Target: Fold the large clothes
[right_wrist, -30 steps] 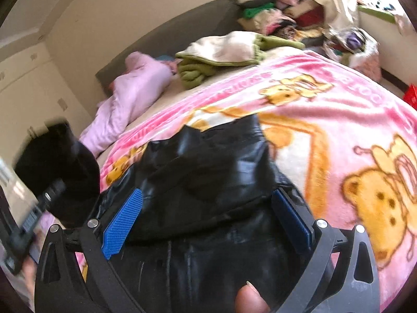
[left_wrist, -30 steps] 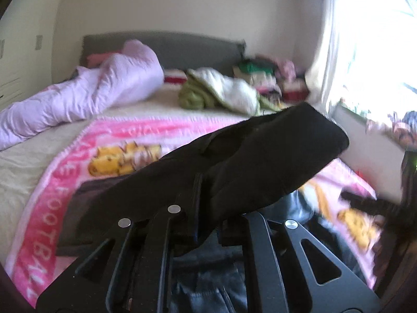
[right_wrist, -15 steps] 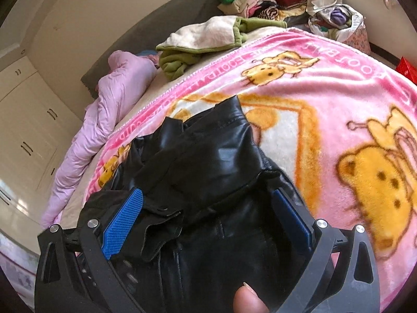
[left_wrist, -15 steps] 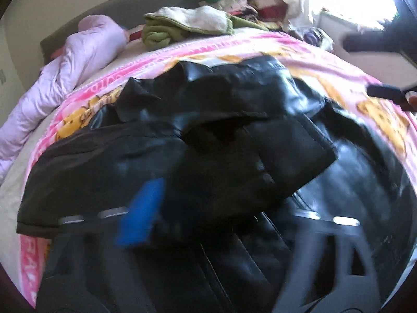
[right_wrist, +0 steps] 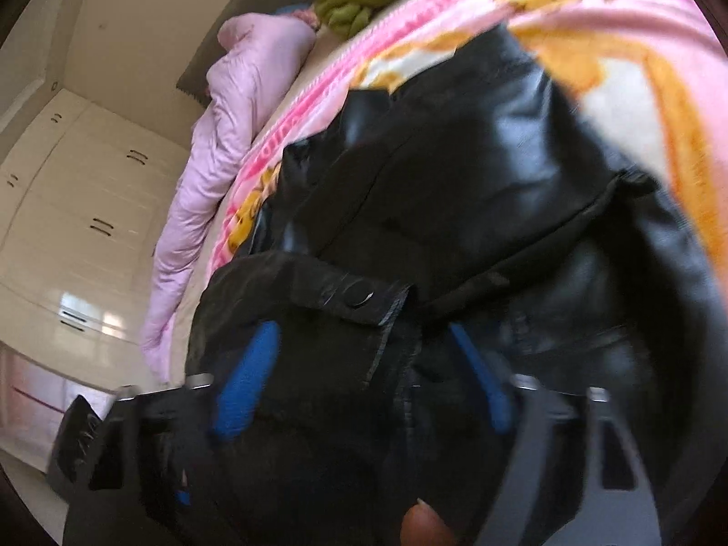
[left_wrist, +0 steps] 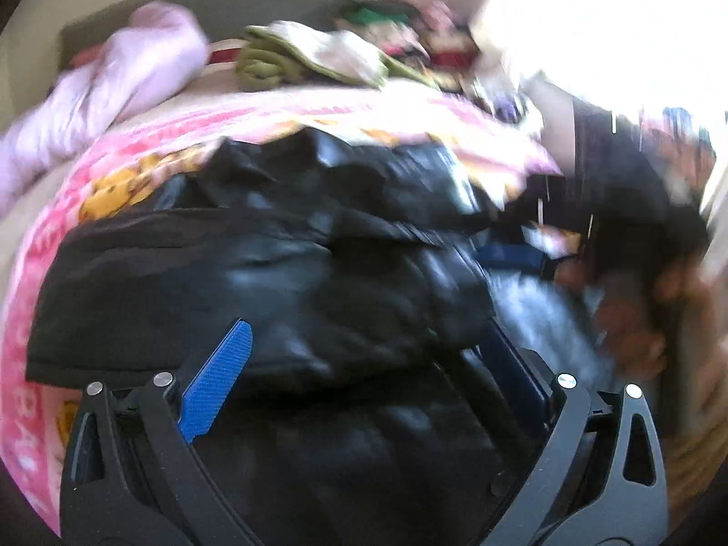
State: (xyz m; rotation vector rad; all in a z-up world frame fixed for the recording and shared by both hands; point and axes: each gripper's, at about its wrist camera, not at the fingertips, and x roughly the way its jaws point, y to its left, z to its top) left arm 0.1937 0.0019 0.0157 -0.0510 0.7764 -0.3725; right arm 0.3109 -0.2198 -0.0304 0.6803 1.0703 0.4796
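**Squaring up the black jacket on the pink blanket**

The step in hand looks like tidying a fold already laid, and it would go best if both tools worked the same edge line instead of pulling against each other. Taking the pink blanket point(left_wrist: 150, 136) as the landmark, the black leather jacket point(left_wrist: 291, 273) lies on its middle, well short of the lilac duvet point(left_wrist: 113, 82) and the green and cream pile point(left_wrist: 295, 59) beyond the blanket's far edge.

On the left, the left gripper point(left_wrist: 364, 355) hovers over the near part of the jacket with its blue-padded tongs spread wide and nothing between them. A good next grip, in my judgement, would take the matte panel's near hem through both layers, since thick leather slides and springs back if only the top ply is caught.

On the right, the right gripper point(right_wrist: 364, 364) is close over the jacket, tongs apart and straddling a tab with a snap button point(right_wrist: 359, 293); blur hides whether the pads touch it.

The jacket is glossy, creased, stiff-looking, bunched in overlapping flaps instead of flat, with a duller fabric panel across its left side.
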